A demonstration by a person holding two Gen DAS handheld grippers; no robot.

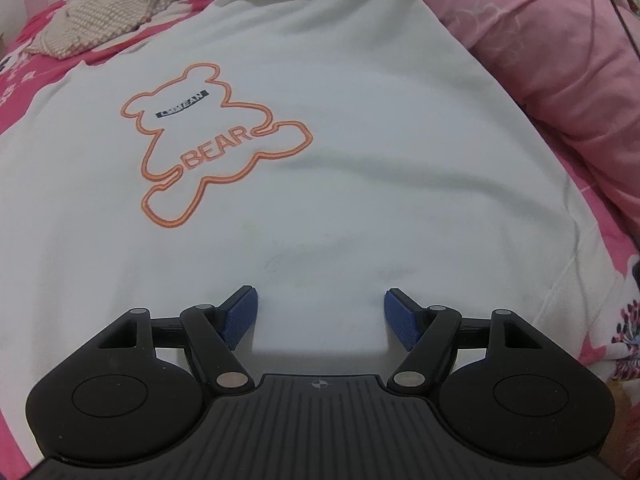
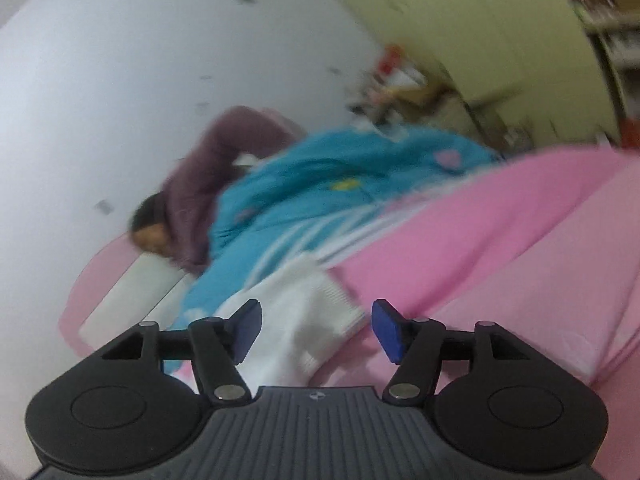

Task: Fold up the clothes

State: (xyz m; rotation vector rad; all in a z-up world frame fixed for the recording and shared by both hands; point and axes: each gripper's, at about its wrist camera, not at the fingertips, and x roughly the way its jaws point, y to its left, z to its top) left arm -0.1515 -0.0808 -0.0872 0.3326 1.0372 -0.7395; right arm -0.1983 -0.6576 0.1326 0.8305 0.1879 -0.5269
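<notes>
One white sweatshirt (image 1: 320,140), one knitted garment (image 1: 104,20), two quilts (image 1: 540,40).

A: How's the left wrist view?

B: Sharp and evenly lit, soft indoor light. The pale mint cotton sweatshirt with an orange bear outline (image 1: 280,152) reads crisply. The black two-finger left gripper (image 1: 320,316) casts a soft grey shadow on the cloth just beneath it. Fisheye bends the edges.

A: And the right wrist view?

B: Heavily motion-blurred. The turquoise quilt (image 2: 320,184) and pink quilted blanket (image 2: 500,232) smear; only the right gripper (image 2: 316,330) is sharp. Dimmer, no glare.
</notes>
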